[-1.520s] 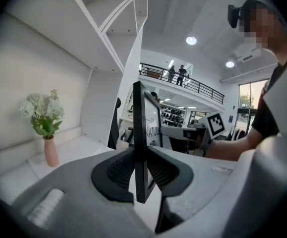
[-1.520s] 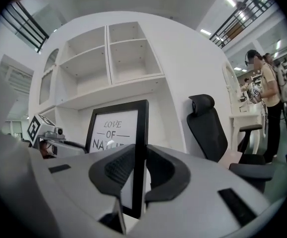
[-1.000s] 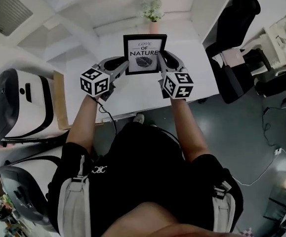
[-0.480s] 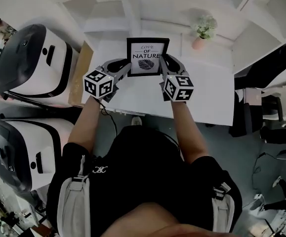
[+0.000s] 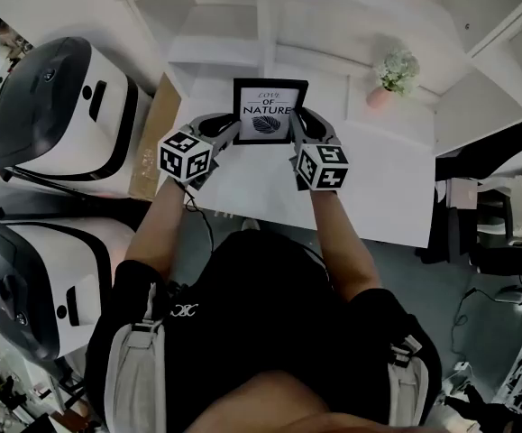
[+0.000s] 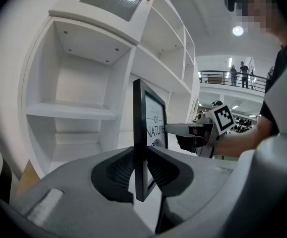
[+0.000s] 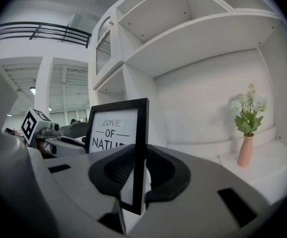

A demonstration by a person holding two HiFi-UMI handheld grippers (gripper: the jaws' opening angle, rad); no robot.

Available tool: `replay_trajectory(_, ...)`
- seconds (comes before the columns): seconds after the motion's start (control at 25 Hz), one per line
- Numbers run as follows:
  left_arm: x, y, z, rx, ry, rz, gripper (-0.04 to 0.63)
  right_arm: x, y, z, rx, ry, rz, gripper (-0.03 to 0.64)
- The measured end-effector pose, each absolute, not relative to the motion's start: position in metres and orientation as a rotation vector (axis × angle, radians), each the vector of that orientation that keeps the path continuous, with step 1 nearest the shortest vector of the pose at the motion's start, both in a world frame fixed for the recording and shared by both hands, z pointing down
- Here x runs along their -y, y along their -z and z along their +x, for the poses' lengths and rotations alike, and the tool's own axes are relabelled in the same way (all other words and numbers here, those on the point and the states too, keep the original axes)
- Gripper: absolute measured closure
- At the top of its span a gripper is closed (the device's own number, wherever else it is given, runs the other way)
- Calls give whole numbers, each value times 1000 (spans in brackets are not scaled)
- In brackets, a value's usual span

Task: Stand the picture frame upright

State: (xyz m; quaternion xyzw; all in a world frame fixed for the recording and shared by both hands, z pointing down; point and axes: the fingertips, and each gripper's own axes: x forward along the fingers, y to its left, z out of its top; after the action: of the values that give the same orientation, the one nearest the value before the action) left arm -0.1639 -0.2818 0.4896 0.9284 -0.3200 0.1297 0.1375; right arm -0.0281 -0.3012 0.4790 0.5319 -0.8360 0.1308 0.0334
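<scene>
A black picture frame (image 5: pixel 269 111) with a white print reading "LOVE OF NATURE" is held upright above the white table (image 5: pixel 387 197), its face toward me. My left gripper (image 5: pixel 228 132) is shut on the frame's left edge (image 6: pixel 139 143). My right gripper (image 5: pixel 295 126) is shut on the frame's right edge (image 7: pixel 140 148). In each gripper view the thin black edge sits squeezed between the two dark pads. From the left gripper view the right gripper (image 6: pixel 185 129) shows across the frame. Whether the frame's bottom touches the table is hidden.
A pink vase with white flowers (image 5: pixel 394 75) stands at the back right of the table, also seen as the vase (image 7: pixel 246 125) from the right. White open shelves (image 5: pixel 242 16) rise behind the table. Two large white and black machines (image 5: pixel 53 115) stand to the left. A black chair (image 5: pixel 504 152) is at right.
Both grippers have carried the frame leftward along the table, away from the flower vase, which now sits well to the frame's right. The grip on both edges is unchanged.
</scene>
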Motion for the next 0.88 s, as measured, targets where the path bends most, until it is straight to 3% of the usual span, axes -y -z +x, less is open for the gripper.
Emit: replay_trajectory(0.88,391,-605,-167,789,-571,2600,505,385,-577,-35,2283,-538,1682,545)
